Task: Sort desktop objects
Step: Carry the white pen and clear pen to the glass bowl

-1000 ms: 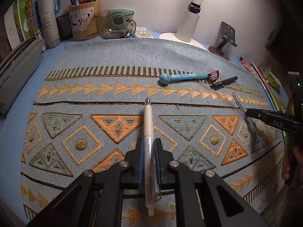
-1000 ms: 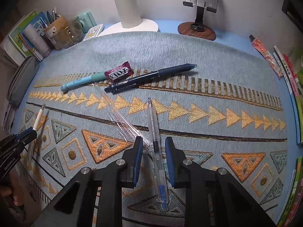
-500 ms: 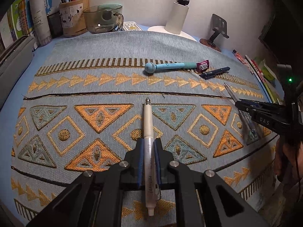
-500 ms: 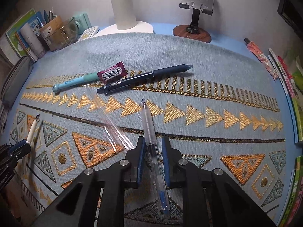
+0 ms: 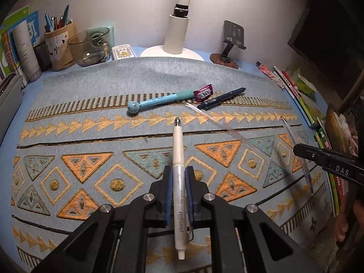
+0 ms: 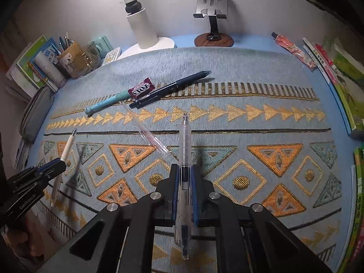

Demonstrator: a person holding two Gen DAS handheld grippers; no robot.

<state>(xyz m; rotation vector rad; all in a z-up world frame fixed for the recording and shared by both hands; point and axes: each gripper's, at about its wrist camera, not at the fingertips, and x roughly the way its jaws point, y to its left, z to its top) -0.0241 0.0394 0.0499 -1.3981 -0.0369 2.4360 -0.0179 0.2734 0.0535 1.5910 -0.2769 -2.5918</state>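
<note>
Both tongs were pinching pens: the left gripper (image 5: 178, 177) clamped a white pen (image 5: 178, 150), the right gripper (image 6: 184, 173) a frosted clear pen (image 6: 185, 145), each held above the woven patterned mat (image 6: 250, 86). Three loose things lay together on the mat: one teal pen (image 5: 157, 101) with a round knob end, one dark blue pen (image 6: 173, 87), one crinkled maroon candy wrapper (image 6: 141, 88) touching both. A clear plastic sleeve (image 6: 145, 128) lay nearby. Only the left view showed the glass mug (image 5: 91, 45) and pen cup (image 5: 59, 45) plainly; the right view showed the phone stand (image 6: 212, 18) whole.
</note>
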